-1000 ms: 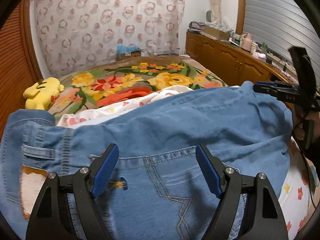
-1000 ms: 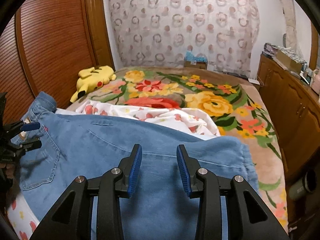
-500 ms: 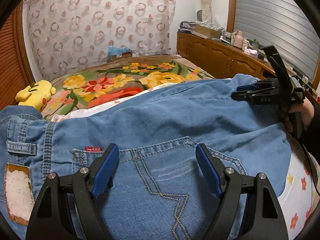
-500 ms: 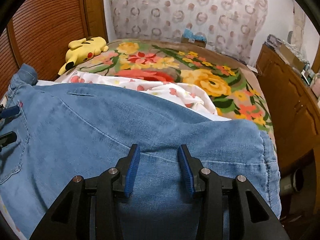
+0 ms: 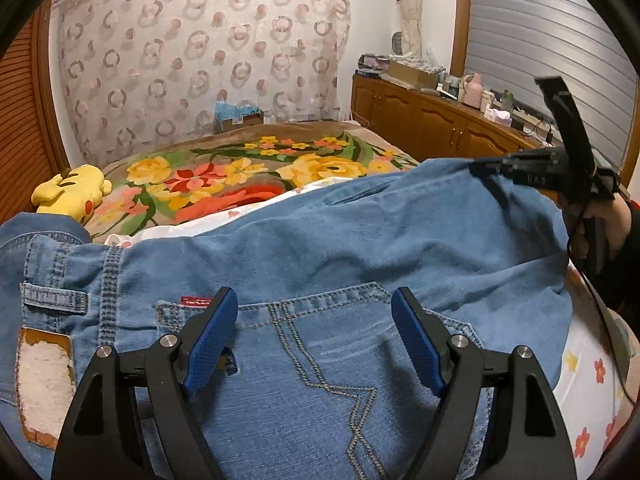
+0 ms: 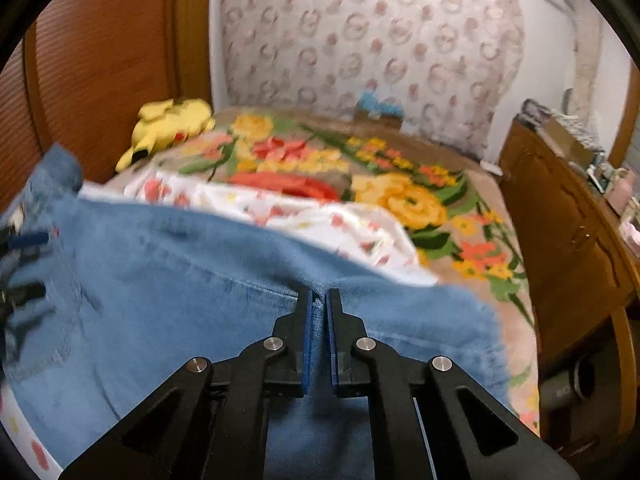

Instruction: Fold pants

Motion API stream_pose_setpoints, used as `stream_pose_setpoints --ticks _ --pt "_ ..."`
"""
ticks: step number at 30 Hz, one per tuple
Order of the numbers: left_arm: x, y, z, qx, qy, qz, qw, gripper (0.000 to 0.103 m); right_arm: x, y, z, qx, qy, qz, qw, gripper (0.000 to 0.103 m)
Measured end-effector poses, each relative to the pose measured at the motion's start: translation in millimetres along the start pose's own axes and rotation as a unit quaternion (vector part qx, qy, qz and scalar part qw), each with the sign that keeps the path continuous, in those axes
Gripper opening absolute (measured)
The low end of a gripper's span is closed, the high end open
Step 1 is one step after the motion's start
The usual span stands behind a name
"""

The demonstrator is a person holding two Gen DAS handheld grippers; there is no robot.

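My right tool [image 6: 319, 300] is clamped on a fold of the jeans [image 6: 168, 280] near the bed's [image 6: 472, 216] right edge. My left tool [image 5: 314, 312] gapes wide over their back pocket [image 5: 320, 360], gripping nothing.

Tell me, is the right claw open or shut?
Shut. In its own view the right claw pinches a ridge of the blue jeans between its blue pads.

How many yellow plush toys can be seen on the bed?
1. The yellow plush toy lies at the far left edge of the bed, beside the wooden wall, beyond the jeans. The jeans may hide others.
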State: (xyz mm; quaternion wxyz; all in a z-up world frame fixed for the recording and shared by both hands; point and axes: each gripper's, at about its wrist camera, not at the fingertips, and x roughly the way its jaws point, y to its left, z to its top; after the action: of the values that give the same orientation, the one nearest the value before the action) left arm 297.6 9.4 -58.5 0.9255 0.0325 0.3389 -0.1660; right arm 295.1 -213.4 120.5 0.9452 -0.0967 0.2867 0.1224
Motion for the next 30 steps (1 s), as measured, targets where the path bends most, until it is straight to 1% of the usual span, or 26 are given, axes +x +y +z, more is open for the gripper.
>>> stream_pose_setpoints --ticks 2,4,5,8,11,12,13,14,16,18,21,25,28,30 --pt "-2 3 0 -0.003 -0.004 0.003 1.0000 0.080 -5 1 4 0.005 -0.021 -0.014 1.000 0.006" --pt "-4 6 1 -0.007 -0.007 0.003 0.9999 0.080 -6 3 7 0.006 -0.032 -0.023 0.999 0.006" --pt "-4 7 1 -0.008 -0.008 0.004 0.9999 0.080 -4 9 3 0.003 -0.033 -0.027 0.999 0.006" --pt "-4 9 0 -0.011 -0.007 0.007 0.9999 0.080 13 17 -2 -0.002 -0.019 -0.040 0.999 0.006" --pt "-3 11 0 -0.014 -0.006 0.008 0.9998 0.080 30 15 -6 0.013 0.003 -0.036 0.999 0.006" --pt "-3 12 0 -0.015 -0.006 0.007 0.9998 0.080 32 14 -9 0.024 0.003 -0.030 0.999 0.007" --pt "-2 13 0 -0.016 -0.005 0.007 0.9998 0.080 31 13 -13 0.034 0.001 -0.020 0.999 0.014" --pt "-2 13 0 -0.017 -0.005 0.007 0.9998 0.080 28 11 -15 0.042 -0.002 -0.016 0.999 0.017" --pt "-1 13 -1 -0.017 -0.003 0.008 0.9998 0.080 19 7 -22 0.057 -0.009 -0.009 0.998 0.028" --pt "-1 13 -1 -0.016 -0.003 0.009 0.9998 0.080 8 3 -30 0.064 -0.013 -0.006 0.998 0.031" --pt "1 12 -1 -0.013 0.000 0.009 0.9999 0.080 -12 -7 -45 0.069 -0.010 -0.011 0.997 0.031" --pt "3 13 -4 -0.013 0.003 0.008 0.9999 0.080 -43 -12 -74 0.081 0.001 -0.023 0.996 0.031" --pt "4 13 -5 -0.012 0.005 0.009 0.9999 0.080 -61 -17 -104 0.093 0.018 -0.043 0.995 0.031" --pt "4 13 -7 -0.012 0.007 0.009 0.9999 0.080 -64 -24 -123 0.109 0.030 -0.052 0.992 0.032"
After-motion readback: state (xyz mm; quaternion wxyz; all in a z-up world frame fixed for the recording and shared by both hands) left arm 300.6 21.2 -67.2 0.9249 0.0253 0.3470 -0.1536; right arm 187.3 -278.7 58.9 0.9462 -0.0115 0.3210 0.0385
